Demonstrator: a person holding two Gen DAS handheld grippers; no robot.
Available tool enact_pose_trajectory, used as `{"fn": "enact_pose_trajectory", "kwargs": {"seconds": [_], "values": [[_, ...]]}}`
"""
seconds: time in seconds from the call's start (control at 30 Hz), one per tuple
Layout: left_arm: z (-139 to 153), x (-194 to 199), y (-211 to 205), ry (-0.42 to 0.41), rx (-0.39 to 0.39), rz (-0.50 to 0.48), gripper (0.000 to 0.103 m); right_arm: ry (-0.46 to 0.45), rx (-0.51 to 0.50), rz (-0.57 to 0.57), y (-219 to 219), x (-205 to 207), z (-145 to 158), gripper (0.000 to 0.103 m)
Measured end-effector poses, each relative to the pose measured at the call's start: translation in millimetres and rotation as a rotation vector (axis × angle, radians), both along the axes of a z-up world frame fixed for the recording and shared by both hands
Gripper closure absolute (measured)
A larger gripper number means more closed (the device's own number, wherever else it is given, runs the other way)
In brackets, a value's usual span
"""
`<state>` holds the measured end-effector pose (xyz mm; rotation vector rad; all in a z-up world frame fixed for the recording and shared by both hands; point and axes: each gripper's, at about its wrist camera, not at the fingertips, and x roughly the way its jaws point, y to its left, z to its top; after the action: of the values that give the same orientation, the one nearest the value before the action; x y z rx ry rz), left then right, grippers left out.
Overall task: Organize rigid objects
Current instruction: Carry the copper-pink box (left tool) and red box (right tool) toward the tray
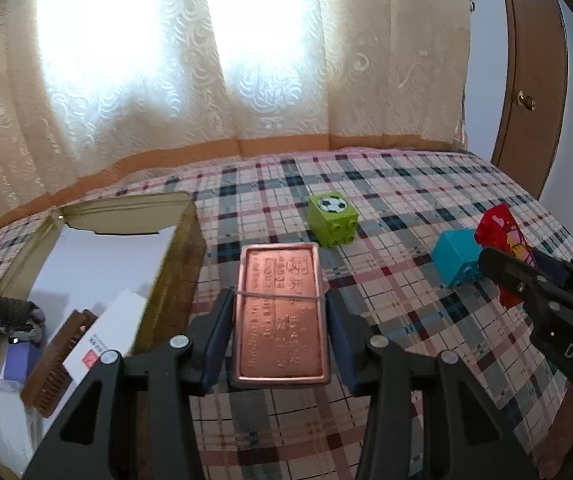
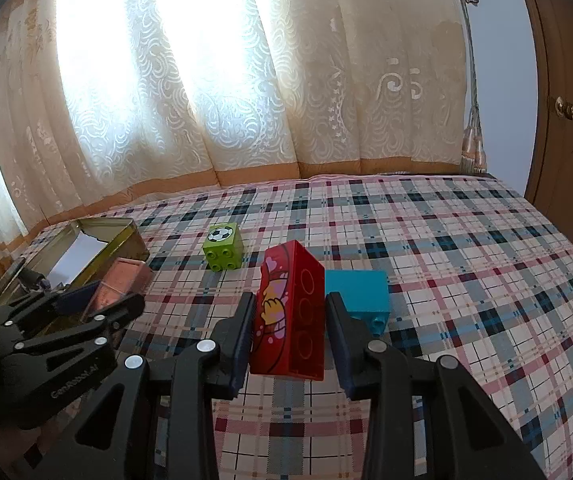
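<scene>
My left gripper (image 1: 280,300) is shut on a flat copper-coloured embossed tin (image 1: 279,314), held above the plaid bed just right of an open gold tin box (image 1: 174,264). In the right wrist view, my right gripper (image 2: 290,308) is shut on a tall red printed toy brick (image 2: 290,312). A teal brick (image 2: 360,294) lies on the bed right behind the red brick. Farther back rests a green brick with a football picture (image 1: 332,220), also visible as the green brick (image 2: 224,246). The right gripper (image 1: 506,276) with the red brick (image 1: 500,228) shows at the right of the left wrist view.
The gold tin box holds a brown brush (image 1: 60,360), a white carton (image 1: 102,340) and a dark brush (image 1: 12,314). A patterned curtain (image 1: 206,80) hangs behind the bed, and a wooden door (image 1: 534,92) stands at the far right. The plaid bedspread (image 2: 466,260) stretches rightward.
</scene>
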<state>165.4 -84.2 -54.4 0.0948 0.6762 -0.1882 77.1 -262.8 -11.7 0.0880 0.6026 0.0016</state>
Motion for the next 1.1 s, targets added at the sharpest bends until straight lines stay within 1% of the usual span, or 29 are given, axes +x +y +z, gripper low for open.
{"fn": "enact_pose_trajectory", "kwargs": {"seconds": [0.27,0.8,1.1], "values": [[5,-8,12,-0.038,-0.023,0.05,0.058,-0.025,-0.025,0.0,4,-4,3,0.065],[13,-27,22,-0.108,-0.037,0.089,0.058,-0.087,-0.078,-0.021,13,-15,10,0.065],[17,-35,25,-0.142,-0.039,0.102,0.058,-0.114,-0.085,-0.004,23,-22,12,0.065]]}}
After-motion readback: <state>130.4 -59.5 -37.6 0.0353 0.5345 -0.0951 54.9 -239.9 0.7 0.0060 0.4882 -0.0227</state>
